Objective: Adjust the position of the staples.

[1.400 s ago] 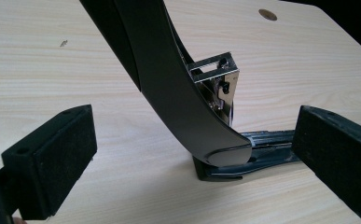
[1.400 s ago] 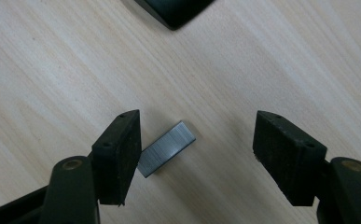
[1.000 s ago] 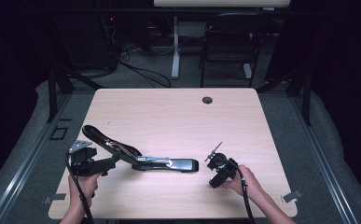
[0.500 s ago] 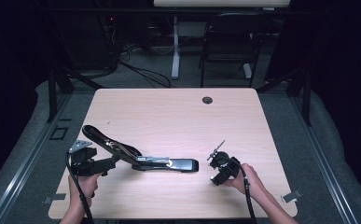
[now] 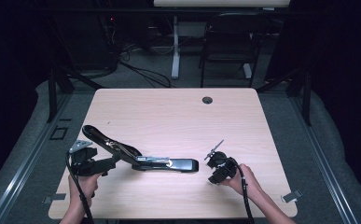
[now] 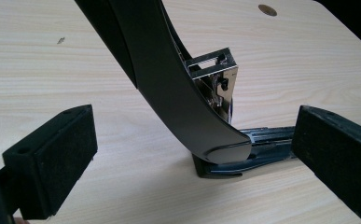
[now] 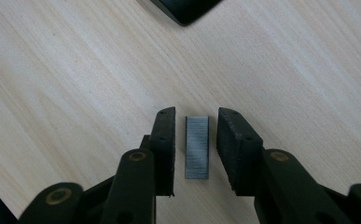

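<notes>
Right gripper view shows a strip of staples (image 7: 197,147) flat on the desk (image 7: 75,84), between the right claw's (image 7: 196,151) 2 slightly parted jaws, untouched. Left claw (image 6: 192,158) gapes wide around the opened stapler (image 6: 187,107), gripping nothing.

Table (image 5: 169,112): light wood-grain top, rectangular, rounded corners.
Cable port (image 5: 207,100): small dark round hole in the tabletop, near the far edge, right of centre (also visible in the left gripper view (image 6: 267,10)).
Chair (image 5: 229,46): dark frame, on the floor beyond the far edge of the table, right of centre.
Desk leg (image 5: 175,51): pale upright post, left of the chair.
Floor cables (image 5: 141,70): dark, loose on the grey floor, far left of the table.
</notes>
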